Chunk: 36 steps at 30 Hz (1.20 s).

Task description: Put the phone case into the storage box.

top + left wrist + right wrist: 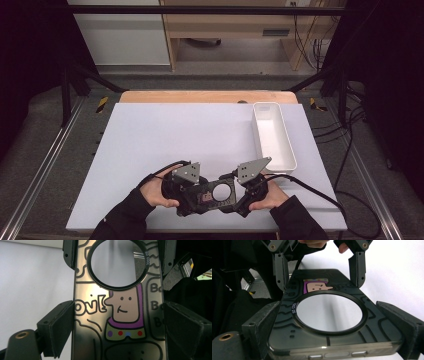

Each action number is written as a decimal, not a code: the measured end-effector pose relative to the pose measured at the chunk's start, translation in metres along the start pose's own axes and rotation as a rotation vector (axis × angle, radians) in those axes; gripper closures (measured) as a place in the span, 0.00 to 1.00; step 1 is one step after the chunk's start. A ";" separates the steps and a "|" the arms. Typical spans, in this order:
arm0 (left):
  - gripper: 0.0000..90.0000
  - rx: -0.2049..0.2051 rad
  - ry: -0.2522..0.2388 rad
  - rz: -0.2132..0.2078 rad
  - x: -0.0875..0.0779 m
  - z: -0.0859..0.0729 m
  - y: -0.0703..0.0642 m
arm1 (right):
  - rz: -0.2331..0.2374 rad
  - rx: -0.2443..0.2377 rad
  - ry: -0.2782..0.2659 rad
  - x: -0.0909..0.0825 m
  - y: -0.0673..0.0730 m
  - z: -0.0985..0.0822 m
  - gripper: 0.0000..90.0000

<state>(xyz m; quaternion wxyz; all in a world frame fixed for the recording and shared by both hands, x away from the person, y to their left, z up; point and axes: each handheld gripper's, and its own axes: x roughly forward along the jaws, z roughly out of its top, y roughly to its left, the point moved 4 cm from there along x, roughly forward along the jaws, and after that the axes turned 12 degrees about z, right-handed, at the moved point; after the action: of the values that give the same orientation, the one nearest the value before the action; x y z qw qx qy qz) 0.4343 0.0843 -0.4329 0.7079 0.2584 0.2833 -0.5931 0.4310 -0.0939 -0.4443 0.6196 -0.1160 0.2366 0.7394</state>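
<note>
Both tongs are clamped on the same phone case (216,192), held just above the near edge of the white table (165,135) — the left gripper (196,192) pinches the long sides at one end, the right gripper (234,192) the long sides at the ring end. The case looks glossy and thin, so I judge that any twist or pull between the two hands could bow it or let it slide out of one pair of jaws. If one side lets go carelessly, it may swing down and hit the table — well short of the white bin (273,135).
</note>
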 end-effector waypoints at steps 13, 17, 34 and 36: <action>0.13 0.019 0.009 0.009 0.002 -0.001 0.000 | -0.004 -0.013 -0.003 0.001 0.000 0.000 0.12; 0.13 0.021 0.015 0.012 0.003 -0.001 0.000 | -0.007 -0.014 0.004 0.001 0.000 -0.001 0.12; 0.10 -0.007 0.023 0.037 0.004 -0.001 0.002 | -0.022 -0.012 0.009 0.000 0.000 -0.001 0.13; 0.07 -0.013 0.023 0.042 0.002 -0.002 0.003 | -0.026 -0.016 0.010 -0.001 0.000 -0.001 0.13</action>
<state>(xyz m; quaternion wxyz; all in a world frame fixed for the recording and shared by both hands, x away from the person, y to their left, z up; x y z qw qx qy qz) 0.4373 0.0845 -0.4357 0.7185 0.2667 0.2897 -0.5733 0.4312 -0.0948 -0.4445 0.6271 -0.1278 0.2321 0.7325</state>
